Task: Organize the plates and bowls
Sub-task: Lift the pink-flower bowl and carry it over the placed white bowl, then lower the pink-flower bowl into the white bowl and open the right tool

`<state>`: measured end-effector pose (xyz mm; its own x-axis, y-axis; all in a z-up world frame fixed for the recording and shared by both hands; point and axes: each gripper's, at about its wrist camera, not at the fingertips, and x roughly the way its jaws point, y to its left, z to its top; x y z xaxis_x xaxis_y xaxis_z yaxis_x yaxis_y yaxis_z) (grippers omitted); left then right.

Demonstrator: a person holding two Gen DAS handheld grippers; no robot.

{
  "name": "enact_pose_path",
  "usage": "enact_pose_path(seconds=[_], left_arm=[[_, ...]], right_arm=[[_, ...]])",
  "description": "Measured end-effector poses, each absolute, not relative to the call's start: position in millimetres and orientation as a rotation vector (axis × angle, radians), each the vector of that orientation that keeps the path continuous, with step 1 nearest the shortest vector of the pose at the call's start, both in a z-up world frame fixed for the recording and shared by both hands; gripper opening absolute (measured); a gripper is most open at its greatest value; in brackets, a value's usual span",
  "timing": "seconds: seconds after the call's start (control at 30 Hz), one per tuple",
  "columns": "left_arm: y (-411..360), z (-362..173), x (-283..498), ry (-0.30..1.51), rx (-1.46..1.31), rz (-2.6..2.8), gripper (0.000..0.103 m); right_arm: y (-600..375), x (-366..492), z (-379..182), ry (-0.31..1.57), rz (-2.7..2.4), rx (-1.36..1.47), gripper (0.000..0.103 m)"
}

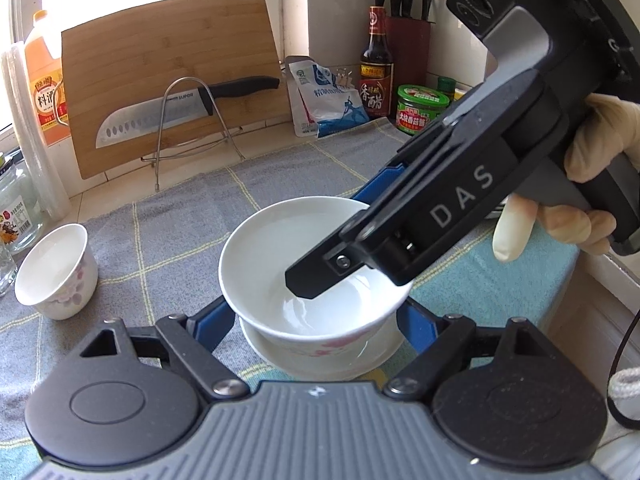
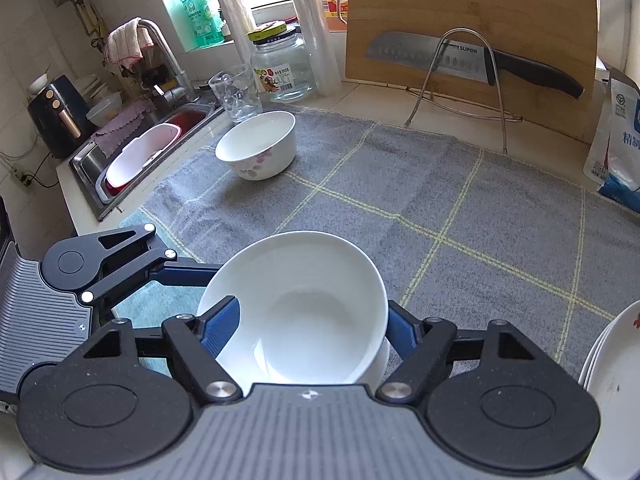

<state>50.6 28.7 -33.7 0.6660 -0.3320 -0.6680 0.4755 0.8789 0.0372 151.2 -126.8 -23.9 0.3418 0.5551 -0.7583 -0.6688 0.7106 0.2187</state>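
Two white bowls sit stacked on the grey checked cloth [image 1: 180,220]. The top bowl [image 1: 280,240] [image 2: 312,304] leans a little inside the lower bowl [image 1: 320,360] [image 2: 382,360], which has pink flowers. My left gripper [image 1: 320,316] flanks the stack, its blue fingers [image 1: 216,320] pressed against the lower bowl's sides. My right gripper [image 1: 332,240] [image 2: 310,328] comes in from the upper right. It is shut on the top bowl, one finger inside and the other outside the wall. A third, flowered bowl [image 1: 56,276] [image 2: 258,144] stands apart at the cloth's left edge.
A stack of white plates [image 2: 612,380] lies at the right edge. At the back a bamboo board [image 1: 168,92] leans behind a wire rack [image 1: 192,128] holding a knife [image 1: 160,116]. Bottles, a jar [image 1: 420,108], a salt bag, a glass [image 2: 236,92] and the sink [image 2: 140,152] ring the cloth.
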Motion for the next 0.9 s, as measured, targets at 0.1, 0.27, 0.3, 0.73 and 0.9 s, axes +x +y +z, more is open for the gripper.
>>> enact_pose_path(seconds=[0.1, 0.27, 0.3, 0.73, 0.9], left_arm=[[28, -35, 52, 0.717, 0.216, -0.459, 0.087], [27, -38, 53, 0.73, 0.218, -0.46, 0.087], [27, -39, 54, 0.732, 0.217, -0.46, 0.087], [26, -43, 57, 0.753, 0.22, -0.46, 0.088], [27, -44, 60, 0.766, 0.206, -0.467, 0.092]], right_arm=[[-127, 151, -26, 0.931, 0.801, -0.139, 0.082], [-126, 151, -31, 0.945, 0.799, -0.149, 0.082], [-126, 151, -32, 0.946, 0.799, -0.149, 0.082], [-126, 151, -36, 0.956, 0.799, -0.158, 0.082], [-123, 151, -38, 0.963, 0.801, -0.172, 0.089]])
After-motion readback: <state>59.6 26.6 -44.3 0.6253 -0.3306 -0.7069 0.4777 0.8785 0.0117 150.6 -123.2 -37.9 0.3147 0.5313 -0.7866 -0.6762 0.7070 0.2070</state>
